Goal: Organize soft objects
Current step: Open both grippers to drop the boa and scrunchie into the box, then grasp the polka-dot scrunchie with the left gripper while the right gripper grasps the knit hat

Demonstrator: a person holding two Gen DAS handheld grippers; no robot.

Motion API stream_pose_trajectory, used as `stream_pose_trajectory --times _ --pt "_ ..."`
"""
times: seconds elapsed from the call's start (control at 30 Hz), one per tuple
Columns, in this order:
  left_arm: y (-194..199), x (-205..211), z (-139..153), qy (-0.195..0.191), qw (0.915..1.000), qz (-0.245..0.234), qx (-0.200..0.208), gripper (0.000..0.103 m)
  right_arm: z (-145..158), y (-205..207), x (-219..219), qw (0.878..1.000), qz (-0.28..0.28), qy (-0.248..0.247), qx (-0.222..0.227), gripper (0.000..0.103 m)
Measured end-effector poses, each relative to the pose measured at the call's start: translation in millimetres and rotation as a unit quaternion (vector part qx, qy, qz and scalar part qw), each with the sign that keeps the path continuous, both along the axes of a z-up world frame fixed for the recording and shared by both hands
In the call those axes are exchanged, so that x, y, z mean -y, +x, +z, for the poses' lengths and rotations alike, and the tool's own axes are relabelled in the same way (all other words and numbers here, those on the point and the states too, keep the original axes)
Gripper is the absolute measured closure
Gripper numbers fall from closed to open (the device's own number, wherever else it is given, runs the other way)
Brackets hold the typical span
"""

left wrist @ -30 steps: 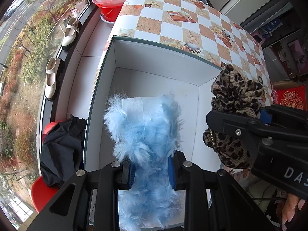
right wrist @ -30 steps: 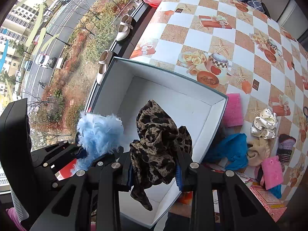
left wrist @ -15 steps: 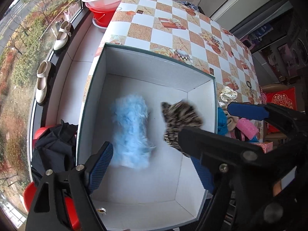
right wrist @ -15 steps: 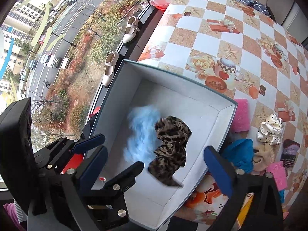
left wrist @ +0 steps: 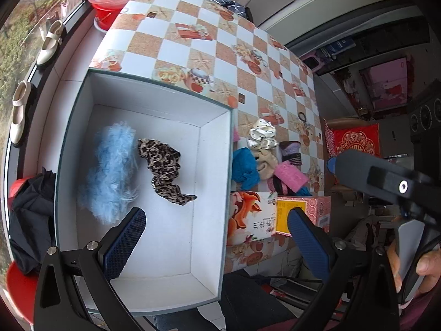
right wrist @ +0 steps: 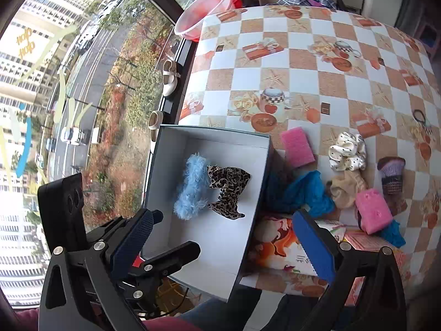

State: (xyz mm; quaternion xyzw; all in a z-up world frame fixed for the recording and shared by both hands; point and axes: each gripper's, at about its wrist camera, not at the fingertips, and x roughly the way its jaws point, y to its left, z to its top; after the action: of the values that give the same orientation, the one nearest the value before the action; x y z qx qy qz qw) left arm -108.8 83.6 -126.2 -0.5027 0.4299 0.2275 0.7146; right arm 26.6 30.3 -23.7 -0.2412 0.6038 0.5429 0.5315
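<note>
Both your claws, left gripper (left wrist: 216,238) and right gripper (right wrist: 230,244), have just been opening and gape wide with nothing between them. At ten o'clock from the right gripper, the fluffy light-blue scrunchie (right wrist: 191,186) and leopard-print fabric scrunchie (right wrist: 228,190) lie touching in the white open-topped cardboard box (right wrist: 248,212). Reaching for the heaped soft things at two o'clock, you risk snagging the box wall and catching two pieces together.

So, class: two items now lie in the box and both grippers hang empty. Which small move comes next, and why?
Probably swing the right gripper, jaws just opened, toward the blue cloth beside the white box; the fluffy blue piece and leopard scrunchie are already inside.
</note>
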Motion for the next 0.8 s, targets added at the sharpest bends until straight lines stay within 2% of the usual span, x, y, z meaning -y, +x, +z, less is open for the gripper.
stream_pose_trajectory --times 0.1,0.2,0.4,0.5,0.6,0.8 --pt "12.7 8.9 15.0 -0.017 0.9996 -0.015 0.018 0.0 8.2 32.8 20.5 0.998 -0.046 -0.006 -0.044 0.001" --pt "26.8 17.5 24.4 -0.032 0.9989 -0.023 0.025 0.0 13.1 68.9 41.4 0.994 -0.086 -0.01 -0.068 0.001" --pt "56.6 37.4 43.1 -0.018 0.9988 -0.045 0.002 0.0 11.7 153.0 78.4 0.988 -0.151 -0.026 -0.029 0.001" --pt "79.7 39.7 44.5 -0.007 0.9981 -0.054 -0.03 0.0 -10.1 194.9 93.2 0.982 -0.179 -0.052 -0.014 0.001" --pt "109.2 33.8 38.6 0.01 0.9958 -0.057 -0.071 0.0 -41.2 225.9 102.0 0.98 -0.183 -0.082 0.008 0.001" --pt "194.7 10.7 1.4 0.045 0.9846 -0.091 -0.142 0.0 -108.2 254.3 99.4 0.98 -0.163 -0.115 0.01 0.001"
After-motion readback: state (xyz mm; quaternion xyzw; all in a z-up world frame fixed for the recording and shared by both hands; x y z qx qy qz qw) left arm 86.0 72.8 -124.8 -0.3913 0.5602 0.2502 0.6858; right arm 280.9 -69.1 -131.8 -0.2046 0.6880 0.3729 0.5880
